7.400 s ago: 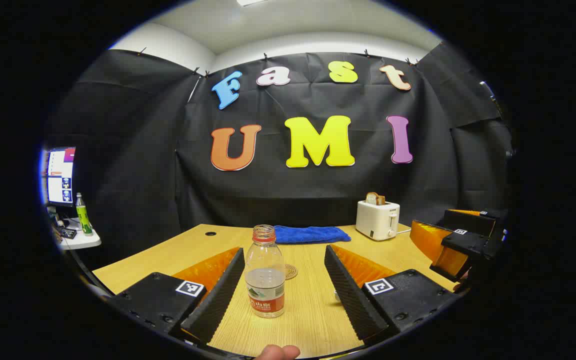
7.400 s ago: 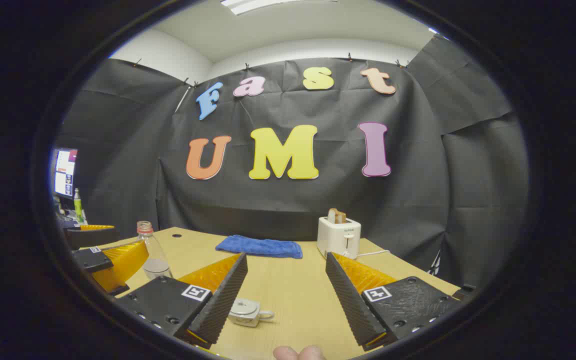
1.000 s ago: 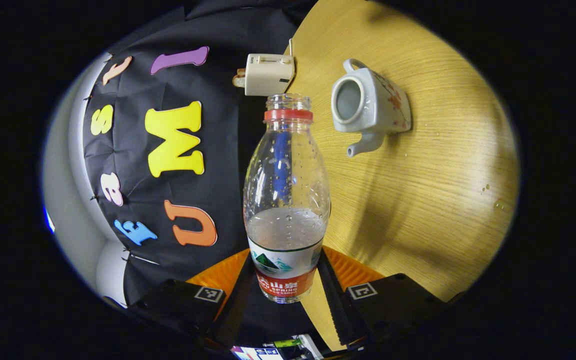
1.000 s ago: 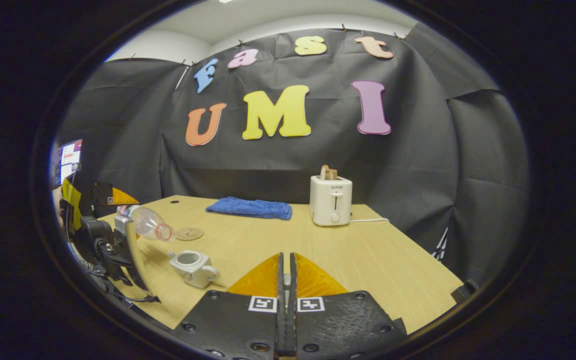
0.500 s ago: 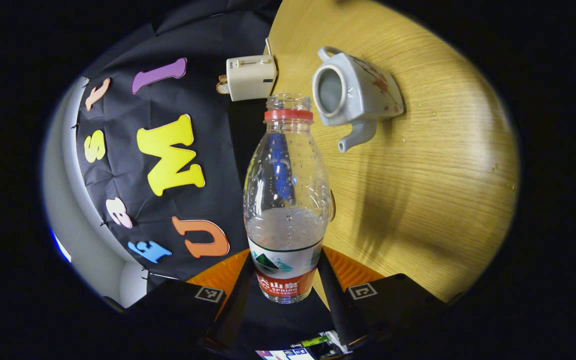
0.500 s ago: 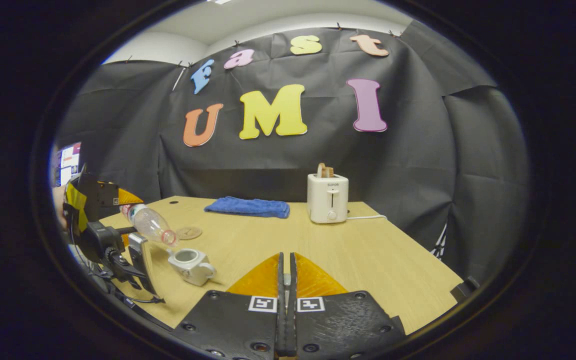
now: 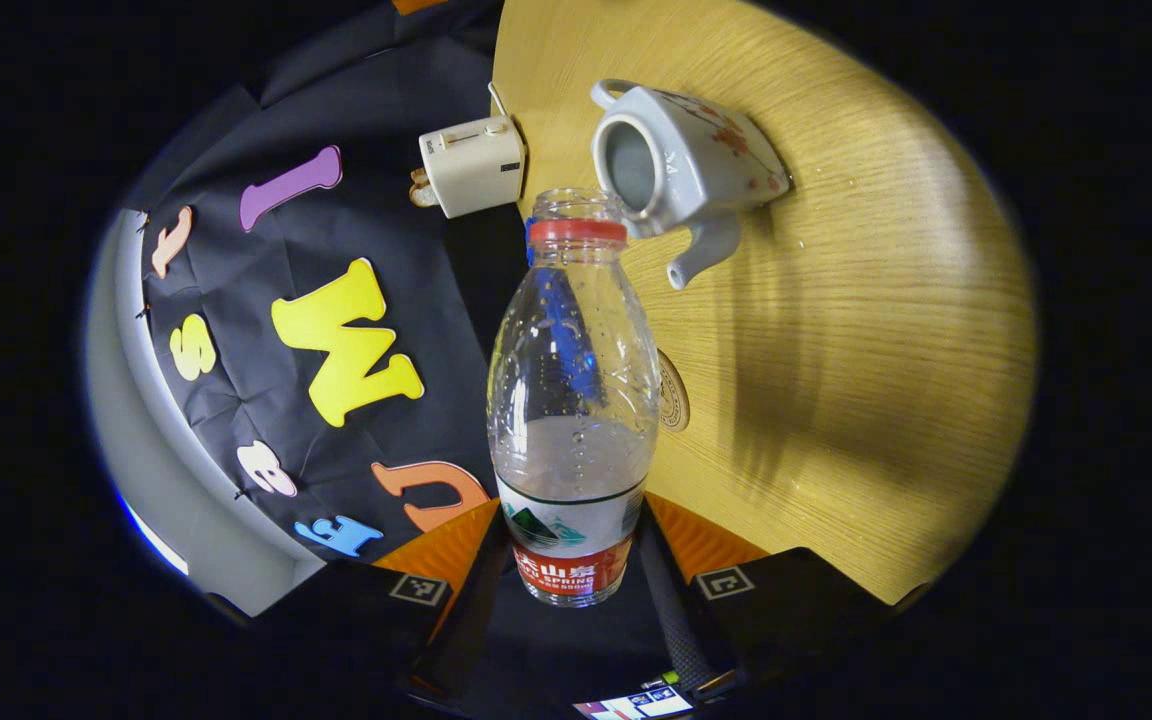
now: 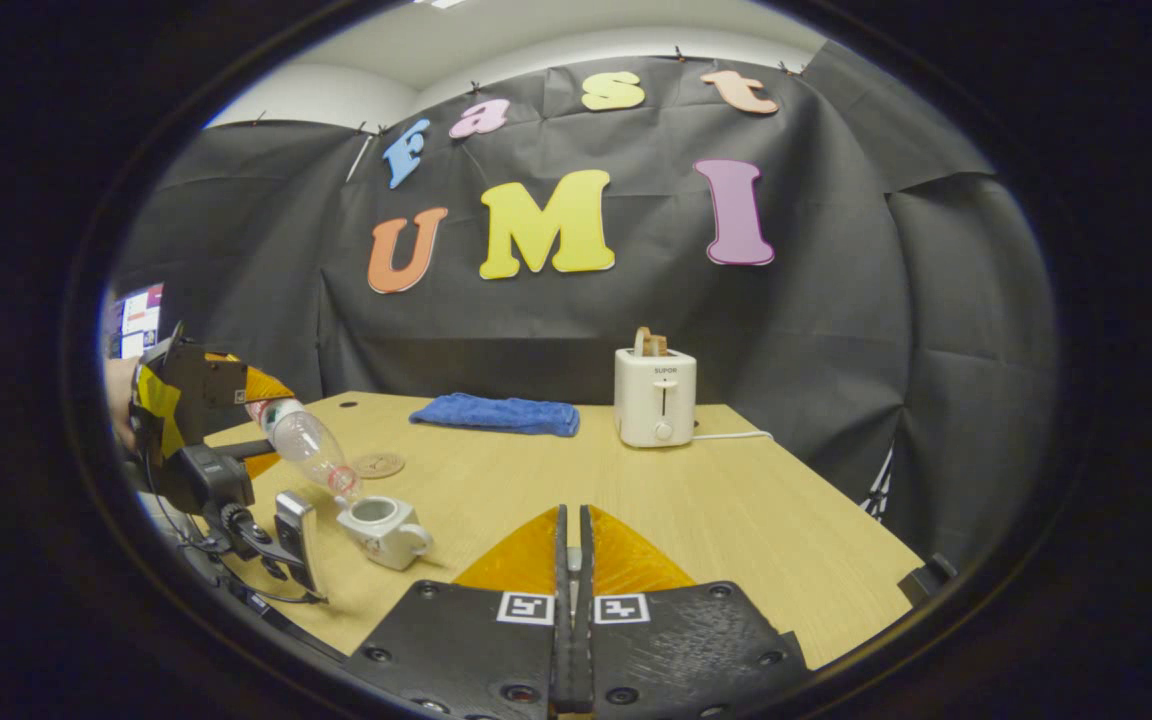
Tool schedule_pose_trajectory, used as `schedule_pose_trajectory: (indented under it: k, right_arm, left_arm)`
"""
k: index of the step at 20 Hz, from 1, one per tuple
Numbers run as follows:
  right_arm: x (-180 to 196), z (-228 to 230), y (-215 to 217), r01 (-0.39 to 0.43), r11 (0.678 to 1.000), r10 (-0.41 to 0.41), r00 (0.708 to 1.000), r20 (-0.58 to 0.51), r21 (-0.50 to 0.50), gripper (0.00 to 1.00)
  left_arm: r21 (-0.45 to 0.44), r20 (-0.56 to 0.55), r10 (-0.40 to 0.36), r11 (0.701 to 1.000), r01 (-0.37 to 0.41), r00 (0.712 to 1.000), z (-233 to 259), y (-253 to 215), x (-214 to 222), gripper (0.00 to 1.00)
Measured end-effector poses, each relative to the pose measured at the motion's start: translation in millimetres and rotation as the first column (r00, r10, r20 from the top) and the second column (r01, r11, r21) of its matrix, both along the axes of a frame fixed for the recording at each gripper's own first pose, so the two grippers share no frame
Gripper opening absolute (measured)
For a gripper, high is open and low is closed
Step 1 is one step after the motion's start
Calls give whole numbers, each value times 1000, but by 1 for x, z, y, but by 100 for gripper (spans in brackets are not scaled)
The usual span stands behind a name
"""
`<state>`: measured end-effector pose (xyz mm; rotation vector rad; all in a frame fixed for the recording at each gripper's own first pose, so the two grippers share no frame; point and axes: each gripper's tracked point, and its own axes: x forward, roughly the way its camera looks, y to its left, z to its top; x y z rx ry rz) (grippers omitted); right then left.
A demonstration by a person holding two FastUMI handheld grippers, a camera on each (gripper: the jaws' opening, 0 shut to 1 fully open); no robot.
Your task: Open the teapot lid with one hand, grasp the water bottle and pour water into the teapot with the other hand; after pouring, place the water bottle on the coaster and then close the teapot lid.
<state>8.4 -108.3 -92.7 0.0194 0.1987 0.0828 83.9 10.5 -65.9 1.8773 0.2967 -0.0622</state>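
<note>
The left gripper [image 7: 576, 575] squeezes the water bottle [image 7: 574, 400] — tipped, mouth at the open teapot [image 7: 681, 165]. The right gripper [image 8: 572, 570], at the bottom middle, has its fingers pressed together — I cannot tell on what.

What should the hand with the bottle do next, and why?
Probably tip the bottle a bit more. Its mouth is right at the open teapot, the lid is off, and the water sits low near the left gripper, so none looks to be pouring yet.
</note>
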Motion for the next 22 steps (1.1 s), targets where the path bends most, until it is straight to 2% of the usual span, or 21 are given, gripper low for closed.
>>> schedule_pose_trajectory:
  k: [15,22]
  right_arm:
    - [-3,0,-4,3,1000,-3,1000,0,11,0]
    - [-5,-3,-8,6,1000,-6,1000,-3,20,0]
  left_arm:
    - [137,13,-31,990,29,999,18,-9,4,75]
    - [218,1,-44,975,42,999,26,-15,5,75]
